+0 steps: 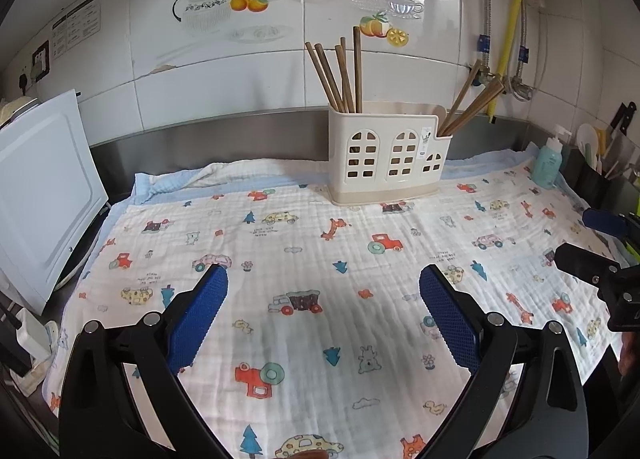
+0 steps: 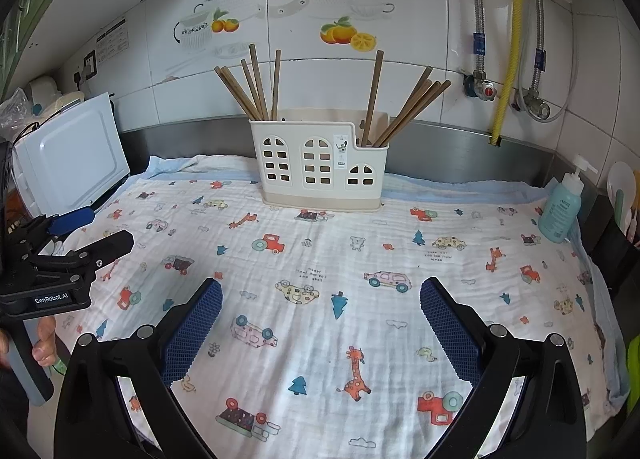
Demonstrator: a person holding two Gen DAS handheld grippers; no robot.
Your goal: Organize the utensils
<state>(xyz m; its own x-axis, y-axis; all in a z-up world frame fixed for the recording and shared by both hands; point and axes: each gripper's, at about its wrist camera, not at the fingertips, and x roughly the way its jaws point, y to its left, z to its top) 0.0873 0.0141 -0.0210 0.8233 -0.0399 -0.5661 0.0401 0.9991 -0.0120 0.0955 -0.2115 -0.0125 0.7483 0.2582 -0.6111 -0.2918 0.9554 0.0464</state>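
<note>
The left tongs (image 1: 323, 285) hang open over the near part of the cloth (image 1: 320, 243), nothing between their blue pads (image 1: 196, 315). The right tongs (image 2: 321, 299) are open too and empty, over the same cloth a little further right; in the left view they show at the right edge (image 1: 592, 243), and in the right view the left tongs show at the left edge (image 2: 76, 235).

The cloth, printed with cars, trees and giraffes, covers the counter (image 2: 460, 155). At its far side, against the steel back rail, stands a cream holder (image 2: 320, 163) with window-shaped cut-outs. Chopsticks stand in it in two bunches: one in the left compartment (image 2: 252, 91), leaning mostly left, and one in the lower right compartment (image 2: 408, 111), leaning right, with one stick (image 2: 374, 95) nearly upright. No chopstick lies on the cloth.

A white board (image 1: 44, 195) leans at the left edge of the counter. A teal pump bottle (image 2: 562, 207) stands at the far right, just beside a black rack (image 1: 592, 175) with kitchen tools. A yellow hose (image 2: 512, 39) runs down the tiled wall (image 2: 200, 75).
</note>
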